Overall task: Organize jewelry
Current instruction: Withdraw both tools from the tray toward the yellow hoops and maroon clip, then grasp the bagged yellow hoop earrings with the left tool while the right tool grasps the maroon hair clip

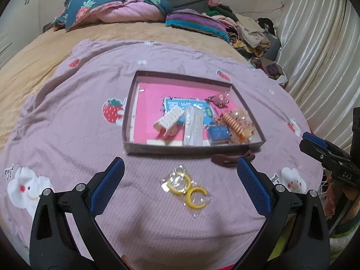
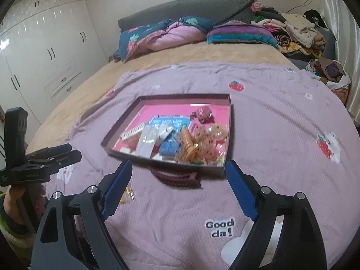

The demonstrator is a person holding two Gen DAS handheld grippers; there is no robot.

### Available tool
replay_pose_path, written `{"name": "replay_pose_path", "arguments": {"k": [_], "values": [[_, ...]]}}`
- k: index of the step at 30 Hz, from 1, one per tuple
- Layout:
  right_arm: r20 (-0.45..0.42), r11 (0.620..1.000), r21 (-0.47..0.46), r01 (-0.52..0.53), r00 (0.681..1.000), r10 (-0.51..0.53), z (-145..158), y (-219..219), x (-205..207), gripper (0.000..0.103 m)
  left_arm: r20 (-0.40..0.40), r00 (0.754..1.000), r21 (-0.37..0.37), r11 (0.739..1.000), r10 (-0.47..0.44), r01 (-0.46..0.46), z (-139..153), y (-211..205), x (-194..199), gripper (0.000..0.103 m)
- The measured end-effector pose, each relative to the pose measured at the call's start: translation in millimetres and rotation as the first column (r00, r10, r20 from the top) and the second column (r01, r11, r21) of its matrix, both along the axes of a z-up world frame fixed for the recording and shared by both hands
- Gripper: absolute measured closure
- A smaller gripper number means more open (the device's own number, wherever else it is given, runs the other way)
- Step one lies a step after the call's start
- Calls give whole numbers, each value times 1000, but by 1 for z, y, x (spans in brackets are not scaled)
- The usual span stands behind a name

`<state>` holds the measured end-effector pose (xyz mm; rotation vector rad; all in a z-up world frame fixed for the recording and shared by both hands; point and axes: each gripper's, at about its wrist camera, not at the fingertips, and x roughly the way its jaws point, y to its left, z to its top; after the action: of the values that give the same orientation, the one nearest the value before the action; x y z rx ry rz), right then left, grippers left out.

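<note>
In the left wrist view, the left gripper (image 1: 180, 175) is wide open and holds nothing; the yellow earrings (image 1: 186, 187) in their clear packets lie on the purple blanket (image 1: 67, 123), right between its two blue fingers (image 1: 108, 184) and touching neither; farther off sits the box (image 1: 193, 145) with a pink bottom, full of hair clips and small packets; a dark red hair clip (image 1: 231, 158) lies on the blanket just in front of the box, near the right finger; the right gripper (image 1: 315, 145) shows at the right edge, side on, so I cannot tell its state here.

In the right wrist view, the right gripper (image 2: 180, 177) is wide open and empty; the dark red hair clip (image 2: 176, 177) lies between its fingers, just near the box (image 2: 166, 160); the yellow earrings (image 2: 127, 194) peek out beside the left finger; the left gripper (image 2: 65, 151) is at the left edge.
</note>
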<state>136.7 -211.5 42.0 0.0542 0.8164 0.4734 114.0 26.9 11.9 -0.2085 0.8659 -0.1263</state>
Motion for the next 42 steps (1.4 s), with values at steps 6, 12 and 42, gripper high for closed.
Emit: {"name": "replay_pose_path", "arguments": {"k": [6, 12, 42], "values": [[-33, 1000, -15, -7, 999, 7, -14, 0, -4, 19, -33, 999, 16, 1000, -3, 3, -15, -1, -6, 9], [-65, 999, -32, -7, 998, 5, -29, -3, -5, 19, -65, 998, 22, 1000, -13, 15, -30, -2, -8, 9], [-254, 995, -7, -100, 963, 95, -93, 11, 46, 19, -214, 969, 23, 991, -126, 134, -106, -50, 24, 54]]}}
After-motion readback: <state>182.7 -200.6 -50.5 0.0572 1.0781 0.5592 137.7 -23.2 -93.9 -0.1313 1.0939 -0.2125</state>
